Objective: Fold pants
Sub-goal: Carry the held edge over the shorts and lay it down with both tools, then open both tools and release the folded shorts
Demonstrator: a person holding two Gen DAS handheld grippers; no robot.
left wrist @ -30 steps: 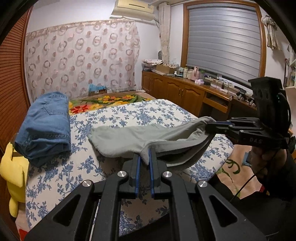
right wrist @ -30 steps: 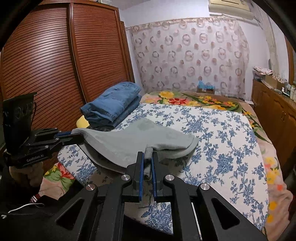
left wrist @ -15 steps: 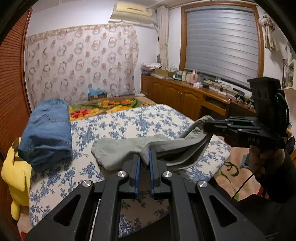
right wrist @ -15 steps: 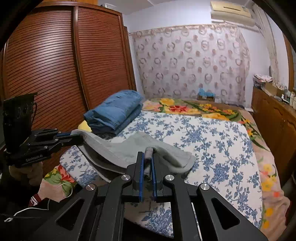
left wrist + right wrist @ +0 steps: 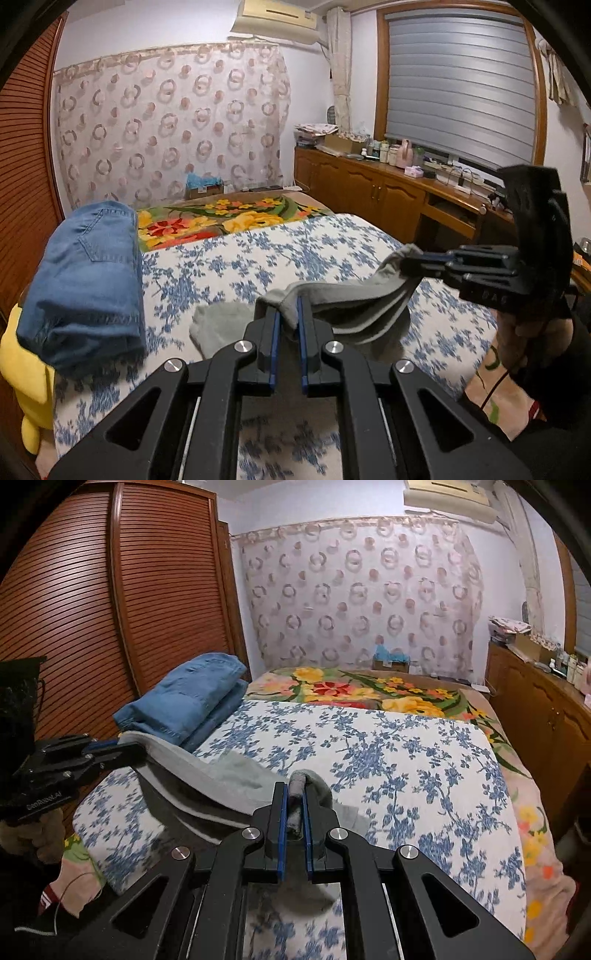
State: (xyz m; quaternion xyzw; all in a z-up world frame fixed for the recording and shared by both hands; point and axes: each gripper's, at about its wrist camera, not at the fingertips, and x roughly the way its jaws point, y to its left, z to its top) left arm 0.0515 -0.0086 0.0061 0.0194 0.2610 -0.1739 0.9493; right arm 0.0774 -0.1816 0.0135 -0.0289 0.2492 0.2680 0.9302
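the left tool (image 5: 287,321) sits at the bottom centre of the left wrist view, its blue-lined jaws clamped on a bunched edge of the grey pants (image 5: 354,314). from there the cloth sags in layered folds toward the right of the frame, where the right tool (image 5: 410,260) pinches the other end, with a hand (image 5: 532,325) below it at the right edge. a loose grey end lies flat on the bed (image 5: 258,258) just left of the left tool's jaws, blurred

in the right wrist view the right tool (image 5: 294,805) is at the bottom centre, closed tight on a rolled wad of the pants (image 5: 207,779). the cloth runs up and left across the near corner of the bed (image 5: 406,760) to the left tool (image 5: 127,751) at the left edge, which grips it too. so the pants hang between the two tools, low over the near end of the blue-flowered sheet, with part resting on it

folded jeans (image 5: 85,273) lie on the left side of the bed in the left wrist view, over a yellow toy (image 5: 26,373); in the right wrist view the jeans (image 5: 184,701) sit at centre left, just beyond the left tool, in front of the brown wardrobe (image 5: 110,602)
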